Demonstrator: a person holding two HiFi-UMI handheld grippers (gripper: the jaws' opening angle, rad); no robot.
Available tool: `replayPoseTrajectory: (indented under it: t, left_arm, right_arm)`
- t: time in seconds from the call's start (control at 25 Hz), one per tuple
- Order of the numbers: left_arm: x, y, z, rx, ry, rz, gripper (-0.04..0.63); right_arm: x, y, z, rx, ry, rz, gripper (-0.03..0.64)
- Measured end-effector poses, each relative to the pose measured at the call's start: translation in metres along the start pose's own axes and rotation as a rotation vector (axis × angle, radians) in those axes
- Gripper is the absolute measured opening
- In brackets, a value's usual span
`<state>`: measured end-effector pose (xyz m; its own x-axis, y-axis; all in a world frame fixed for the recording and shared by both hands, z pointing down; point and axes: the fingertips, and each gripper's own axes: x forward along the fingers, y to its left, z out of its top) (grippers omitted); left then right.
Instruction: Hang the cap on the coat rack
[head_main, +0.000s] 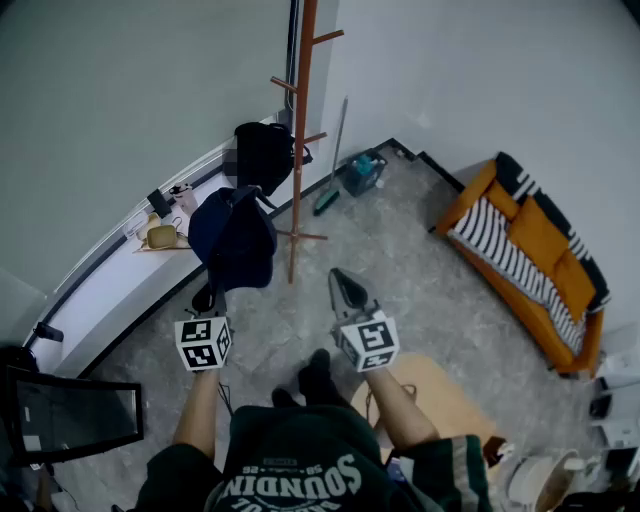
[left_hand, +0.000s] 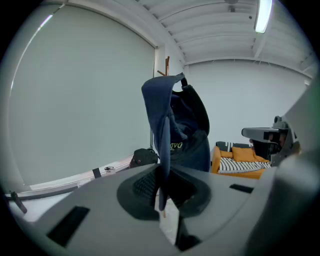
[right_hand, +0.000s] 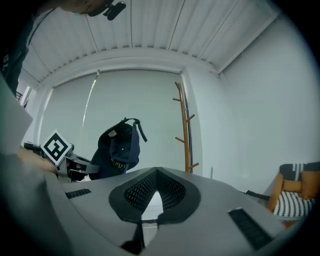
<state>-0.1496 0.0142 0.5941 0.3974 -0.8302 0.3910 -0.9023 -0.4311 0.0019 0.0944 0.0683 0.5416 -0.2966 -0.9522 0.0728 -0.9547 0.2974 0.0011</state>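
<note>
Left tool (left_hand: 162, 200) is clamped on the cap (left_hand: 179, 120) by what looks like its brim, crown flopping above the jaws, rack (head_main: 300, 130) just beyond. Light, soft cloth; the stiff brim looks the surest hold. Right tool (right_hand: 150, 200) closed, empty.

Striped orange sofa (head_main: 532, 258), black backpack (head_main: 262, 156), broom (head_main: 333, 170)

Blk bag (head_main: 262, 155) beside rack's (head_main: 304, 100) mid pegs

navy cap (head_main: 235, 245), brown rack (head_main: 300, 150), orange sofa (head_main: 545, 240) w/ blk/wht stripes.
</note>
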Motion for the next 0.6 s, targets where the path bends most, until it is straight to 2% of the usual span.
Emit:
replayPoseTrajectory:
  t: [0.12, 0.24, 0.6]
  left_arm:
    - [-0.002, 0.004, 0.000, 0.004, 0.001, 0.010, 0.015]
    - [-0.002, 0.001, -0.002, 0.004, 0.003, 0.009, 0.015]
    - [-0.005, 0.010, -0.001, 0.005, -0.006, 0.013, 0.015]
  right_arm:
    - [0.002, 0.004, -0.002, 0.031, 0.001, 0.015, -0.005]
    - [-0.002, -0.002, -0.004, 0.020, 0.003, -0.002, -0.005]
    - [0.003, 0.015, -0.007, 0.018, 0.043, 0.029, -0.005]
